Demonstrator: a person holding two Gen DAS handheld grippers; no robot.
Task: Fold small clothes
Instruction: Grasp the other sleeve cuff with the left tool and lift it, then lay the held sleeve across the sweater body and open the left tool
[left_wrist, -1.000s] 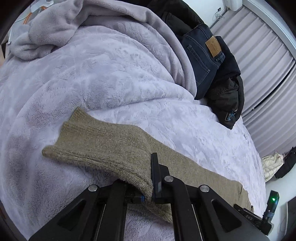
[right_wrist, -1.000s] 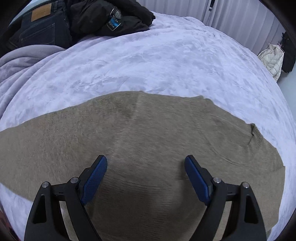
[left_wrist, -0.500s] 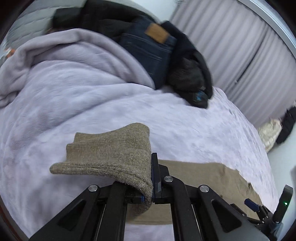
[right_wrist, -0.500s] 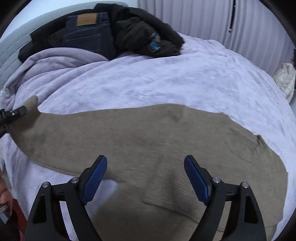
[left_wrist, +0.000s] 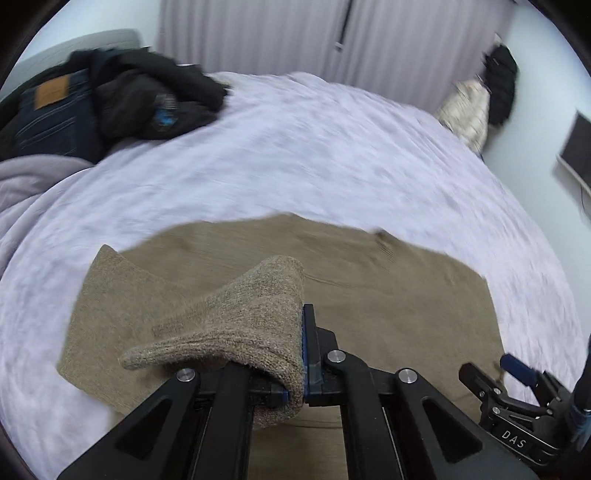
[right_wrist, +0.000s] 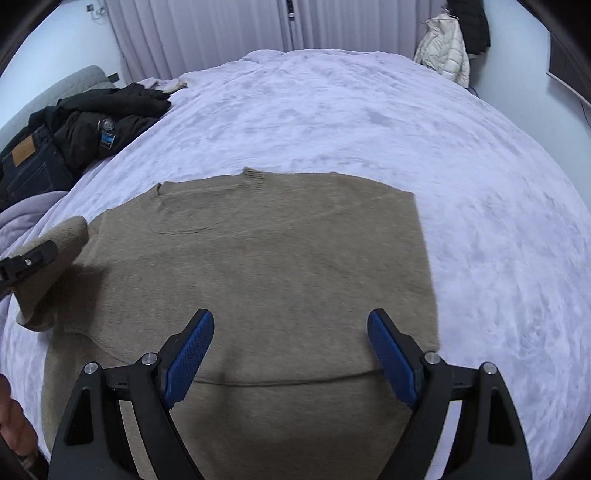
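The tan knit sweater (right_wrist: 266, 258) lies spread flat on the lilac bedspread (right_wrist: 369, 110), its collar at twelve o'clock in the right wrist view and its hem toward six. The left gripper (left_wrist: 301, 354) is clamped tight on the ribbed cuff of one sleeve (left_wrist: 236, 325), which arches up off the body of the garment; in the right wrist view that lifted sleeve sits at nine o'clock. The right gripper (right_wrist: 291, 354) hangs above the lower half of the sweater with its blue pads spread wide and nothing between them.

The knit looks thick, soft and limp, light enough to hang from one pinch, and likely to sag and stretch if pulled by a single point. Good holds are the ribbed cuff, the hem corners and the shoulder seams, where the fabric is doubled and less prone to slip.

On the right gripper's body, at four o'clock in the left wrist view, the letters "DAS" are readable. The jeans (right_wrist: 26, 162) at ten o'clock carry a tan waistband patch, though its print seems too small to read.
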